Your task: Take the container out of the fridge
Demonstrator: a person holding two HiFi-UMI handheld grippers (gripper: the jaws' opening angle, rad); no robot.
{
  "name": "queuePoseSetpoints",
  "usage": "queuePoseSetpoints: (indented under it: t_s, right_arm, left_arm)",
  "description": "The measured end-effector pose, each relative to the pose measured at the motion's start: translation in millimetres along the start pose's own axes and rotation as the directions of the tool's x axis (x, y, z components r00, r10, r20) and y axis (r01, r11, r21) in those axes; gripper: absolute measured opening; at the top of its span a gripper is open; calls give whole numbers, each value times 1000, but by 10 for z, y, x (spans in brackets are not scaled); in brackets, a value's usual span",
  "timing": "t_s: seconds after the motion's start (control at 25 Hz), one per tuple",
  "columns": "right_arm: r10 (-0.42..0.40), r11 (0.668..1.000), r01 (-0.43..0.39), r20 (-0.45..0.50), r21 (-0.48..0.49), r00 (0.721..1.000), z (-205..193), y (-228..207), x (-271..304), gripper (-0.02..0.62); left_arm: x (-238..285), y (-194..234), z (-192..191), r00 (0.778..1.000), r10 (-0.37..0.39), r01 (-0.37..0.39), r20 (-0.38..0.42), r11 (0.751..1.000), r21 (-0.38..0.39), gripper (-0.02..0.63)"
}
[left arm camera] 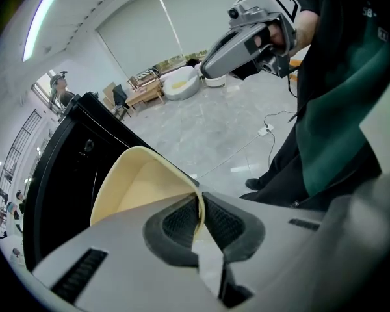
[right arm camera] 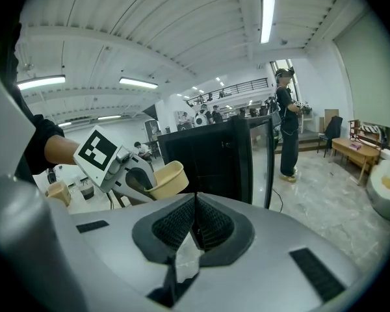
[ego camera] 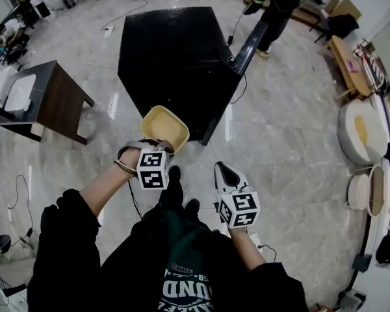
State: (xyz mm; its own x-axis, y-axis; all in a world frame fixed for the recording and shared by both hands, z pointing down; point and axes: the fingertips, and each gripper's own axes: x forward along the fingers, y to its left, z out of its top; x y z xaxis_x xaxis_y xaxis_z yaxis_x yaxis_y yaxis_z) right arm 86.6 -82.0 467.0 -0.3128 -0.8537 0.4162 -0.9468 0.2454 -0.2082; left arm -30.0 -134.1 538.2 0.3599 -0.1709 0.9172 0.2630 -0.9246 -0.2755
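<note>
Container (ego camera: 164,127), out of the black fridge (ego camera: 175,57), hangs centre frame, rim pinched by the left gripper (ego camera: 161,146). Right gripper (ego camera: 223,169) (clenched, empty) could shut the open door (ego camera: 247,49) next.

- The container (left arm camera: 140,181) at the tip of the left tool (left arm camera: 200,207) looks like smooth, pale yellow plastic with a soft, low sheen.
- The left tool and the right tool (right arm camera: 195,208) have matt grey plastic shells; their pads (left arm camera: 182,223) are dark and finely ribbed, like rubber.
- The fridge (ego camera: 175,57) ahead of both tools is black and glossy.
- The floor (ego camera: 279,142) beneath them is polished, stone-like tile that mirrors light.
- The bench (ego camera: 52,99) off to the left tool's left is dark matt wood.
- The sleeve (ego camera: 65,239) behind the left tool is black cloth.
</note>
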Motion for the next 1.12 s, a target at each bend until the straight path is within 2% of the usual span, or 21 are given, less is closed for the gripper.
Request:
queuePoseSetpoints:
  t_s: [0.56,1.12]
  right_arm:
    - [40,999,-40,-1,-20,999,-6,170,10,35]
    - [50,999,-51,-4,-20,999,-27,205,10,34]
  left_arm:
    - [-42,-242,-44,1000,-4,4,-16,999,-35,26]
    - [2,-342,0,1000,-17,17,-11,1000,-25,26]
